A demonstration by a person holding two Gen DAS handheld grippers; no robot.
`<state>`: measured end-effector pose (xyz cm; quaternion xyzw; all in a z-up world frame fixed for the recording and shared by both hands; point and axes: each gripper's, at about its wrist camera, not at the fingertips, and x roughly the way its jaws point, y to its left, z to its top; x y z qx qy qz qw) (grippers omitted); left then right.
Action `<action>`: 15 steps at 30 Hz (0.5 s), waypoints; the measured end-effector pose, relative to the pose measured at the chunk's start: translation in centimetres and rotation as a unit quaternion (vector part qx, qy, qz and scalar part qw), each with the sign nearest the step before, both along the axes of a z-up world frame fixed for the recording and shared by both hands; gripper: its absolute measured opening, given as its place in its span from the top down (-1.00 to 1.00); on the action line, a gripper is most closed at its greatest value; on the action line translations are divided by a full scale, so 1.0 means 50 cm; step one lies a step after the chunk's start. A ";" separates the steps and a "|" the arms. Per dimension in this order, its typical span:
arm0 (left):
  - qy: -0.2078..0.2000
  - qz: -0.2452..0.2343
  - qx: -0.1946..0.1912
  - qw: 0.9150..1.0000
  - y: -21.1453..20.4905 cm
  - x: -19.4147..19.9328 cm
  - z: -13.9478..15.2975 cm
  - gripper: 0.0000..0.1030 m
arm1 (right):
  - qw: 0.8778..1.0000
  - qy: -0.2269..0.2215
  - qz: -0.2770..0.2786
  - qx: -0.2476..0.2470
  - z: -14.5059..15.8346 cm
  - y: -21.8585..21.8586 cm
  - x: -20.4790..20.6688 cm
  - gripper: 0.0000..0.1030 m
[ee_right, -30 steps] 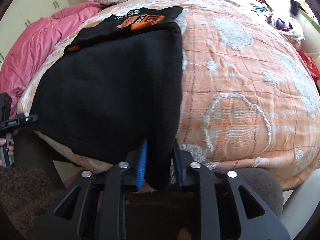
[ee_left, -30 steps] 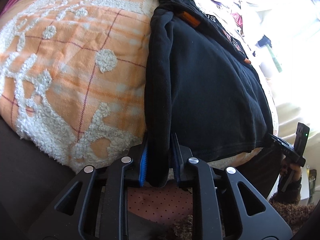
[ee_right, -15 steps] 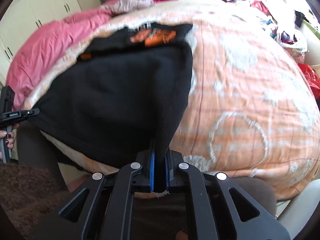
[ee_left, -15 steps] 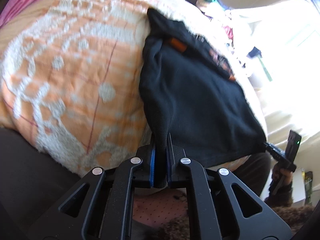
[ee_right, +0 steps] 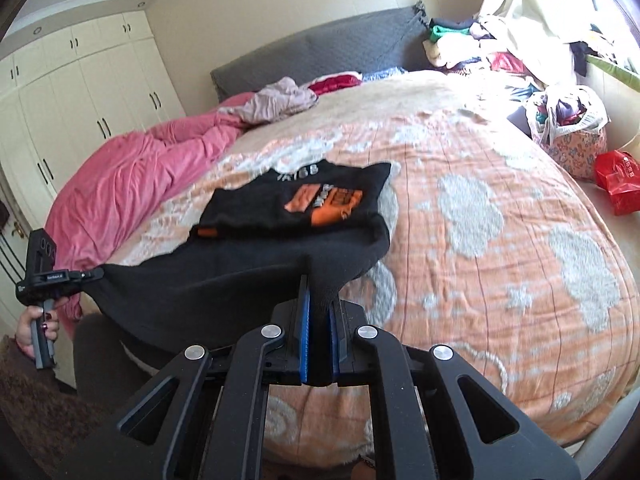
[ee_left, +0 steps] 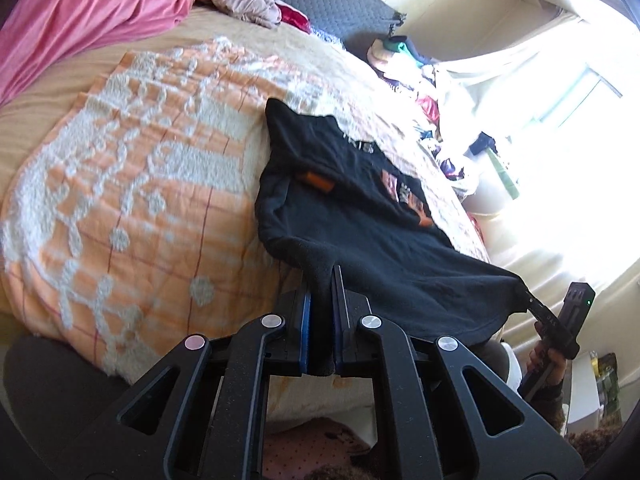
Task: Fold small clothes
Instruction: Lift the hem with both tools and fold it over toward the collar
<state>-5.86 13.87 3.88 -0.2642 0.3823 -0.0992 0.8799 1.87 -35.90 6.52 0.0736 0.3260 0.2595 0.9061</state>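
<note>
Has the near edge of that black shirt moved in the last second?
Yes. The black shirt edge, clamped in both grippers, has lifted up off the orange bedspread, toward the headboard.

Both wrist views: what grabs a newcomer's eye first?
The black garment with an orange print, stretched taut at the near edge of the bed between the left hand-held gripper and right hand-held gripper, each clamped on a corner. Under it lies the orange-and-white blanket; a pink duvet is bunched along the bed's left side, and a clothes heap is piled by the window.
</note>
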 end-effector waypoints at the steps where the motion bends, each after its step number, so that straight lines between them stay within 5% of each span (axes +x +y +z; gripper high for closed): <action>1: -0.005 0.002 0.001 1.000 -0.001 0.010 0.006 0.95 | 1.000 -0.008 -0.003 0.003 0.008 0.001 0.004 0.87; 15: -0.058 0.021 0.000 0.998 0.022 0.127 0.081 0.95 | 0.998 -0.056 -0.035 0.020 0.062 0.027 0.108 0.87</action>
